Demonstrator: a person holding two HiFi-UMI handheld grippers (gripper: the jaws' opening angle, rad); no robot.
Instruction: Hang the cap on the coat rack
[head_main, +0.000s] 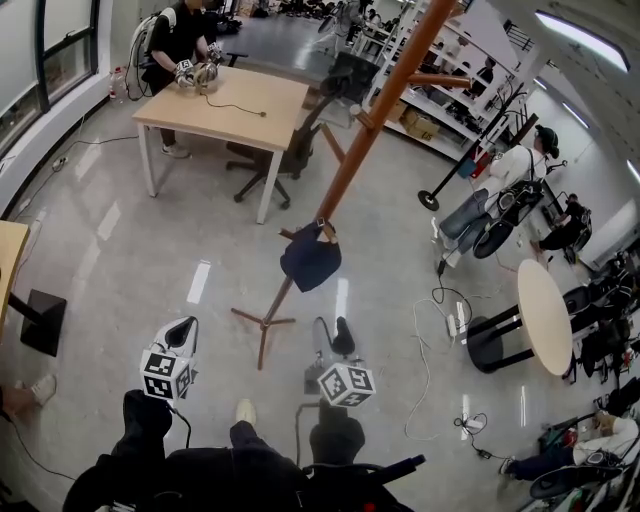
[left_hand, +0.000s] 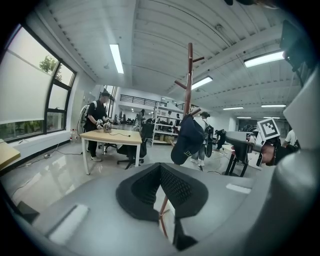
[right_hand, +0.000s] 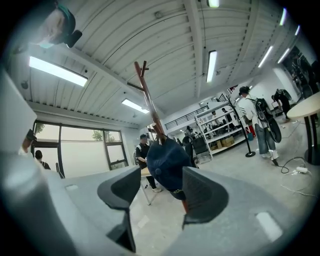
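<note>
Dark navy cap (head_main: 311, 258) hung on a low peg of the coat rack (head_main: 352, 150), crown facing outward, well clear of the glossy floor (head_main: 130, 250). Brown wooden pole, with 3 legs spread at the base.

Right gripper (head_main: 332, 333) low in the head view, on the near side of the rack's base and apart from the cap. Seen in the right gripper view: right gripper (right_hand: 161, 192) with its fingers (right_hand: 120, 189) spread wide, pinching nothing. Cap (right_hand: 167, 160) framed in the gap between the 2 pads but farther off, touching neither. Rack pole (right_hand: 147, 95) rising behind it.

Left gripper (head_main: 180, 332) to the left of the right one, also near the rack's feet. Seen in the left gripper view: left gripper (left_hand: 161, 172) with its fingers (left_hand: 142, 192) pressed together at the tips, empty. Cap (left_hand: 189, 140) and coat rack (left_hand: 189, 75) beyond the closed tips, up and to the right. A strip of a rack leg visible through the slit below the tips.

Farther back: a wooden tabletop (head_main: 225, 100) with a person (head_main: 180, 40) standing at it, and an office chair (head_main: 290, 150) beside it. At the right, well apart from the rack, a round table (head_main: 545, 315).
</note>
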